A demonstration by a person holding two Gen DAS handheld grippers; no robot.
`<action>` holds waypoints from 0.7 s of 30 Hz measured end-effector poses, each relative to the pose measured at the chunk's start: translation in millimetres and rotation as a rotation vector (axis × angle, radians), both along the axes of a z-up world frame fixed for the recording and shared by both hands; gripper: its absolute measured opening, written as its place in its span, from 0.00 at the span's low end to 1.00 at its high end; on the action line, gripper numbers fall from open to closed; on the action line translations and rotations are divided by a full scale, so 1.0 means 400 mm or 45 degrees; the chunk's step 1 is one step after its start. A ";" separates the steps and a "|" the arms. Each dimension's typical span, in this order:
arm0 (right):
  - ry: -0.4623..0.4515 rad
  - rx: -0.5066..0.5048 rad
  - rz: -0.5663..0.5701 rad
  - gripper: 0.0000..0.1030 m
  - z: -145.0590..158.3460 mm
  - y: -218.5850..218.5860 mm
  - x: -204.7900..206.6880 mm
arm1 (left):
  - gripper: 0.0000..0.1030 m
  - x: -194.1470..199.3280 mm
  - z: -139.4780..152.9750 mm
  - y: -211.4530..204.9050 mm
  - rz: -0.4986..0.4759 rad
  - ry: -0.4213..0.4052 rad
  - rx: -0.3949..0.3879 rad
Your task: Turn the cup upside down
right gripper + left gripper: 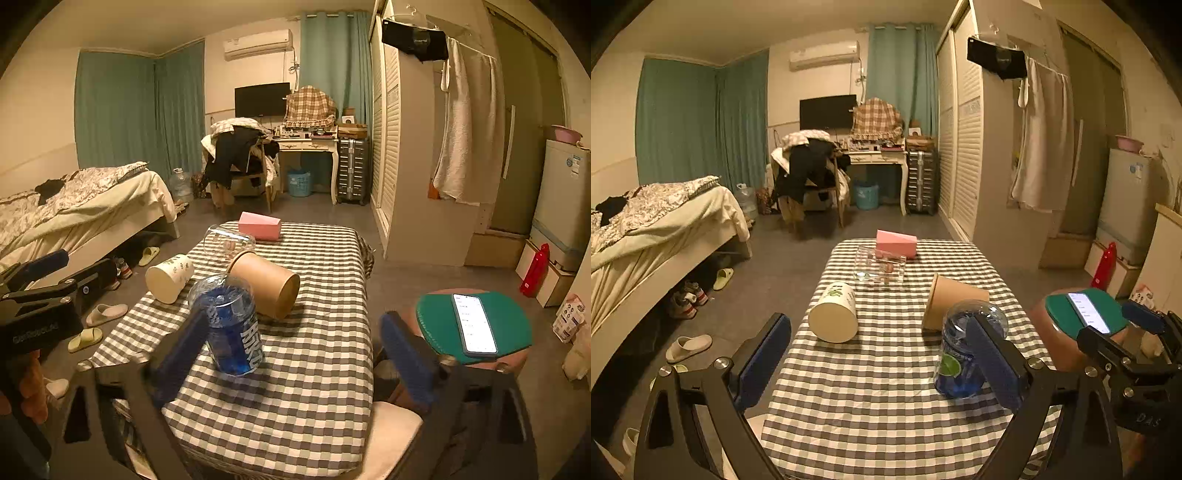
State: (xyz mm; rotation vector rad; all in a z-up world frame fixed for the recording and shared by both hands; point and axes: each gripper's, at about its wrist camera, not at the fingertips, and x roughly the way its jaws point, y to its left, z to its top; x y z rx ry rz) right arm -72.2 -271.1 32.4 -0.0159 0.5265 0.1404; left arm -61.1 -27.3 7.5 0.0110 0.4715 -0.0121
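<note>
On checked table (886,406) | blue cup (960,354) half-hidden behind left gripper (879,362) jaws

A soft pink rectangular tissue box (896,242) is sitting at the far end of the bench covered in grey-and-white checked cloth (886,398). Just in front of the box, a clear plastic container (880,265) is lying on the cloth. Beside the bench, a white-screened smartphone (474,323) is resting on a round green-topped stool (436,321). A red bottle (534,270) is standing on the floor near the pale fridge (565,199). Cream slippers (689,348) are lying by the unmade bed (661,225).
</note>
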 end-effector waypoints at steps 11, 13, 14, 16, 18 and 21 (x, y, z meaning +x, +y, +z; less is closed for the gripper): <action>-0.015 0.008 -0.007 1.00 -0.013 0.001 -0.006 | 1.00 -0.002 -0.018 0.019 0.037 0.013 -0.002; -0.017 0.007 -0.003 1.00 -0.012 0.001 -0.008 | 1.00 -0.001 -0.020 0.020 0.038 0.019 -0.009; -0.019 0.005 -0.006 1.00 -0.013 0.001 -0.008 | 1.00 -0.001 -0.021 0.020 0.038 0.021 -0.012; -0.017 0.010 -0.008 1.00 -0.013 -0.001 -0.009 | 1.00 -0.001 -0.022 0.020 0.041 0.022 -0.010; -0.014 0.013 -0.010 1.00 -0.014 -0.003 -0.009 | 1.00 -0.001 -0.021 0.021 0.042 0.022 -0.011; -0.010 0.014 -0.009 1.00 -0.014 -0.002 -0.006 | 1.00 -0.001 -0.022 0.021 0.039 0.025 -0.012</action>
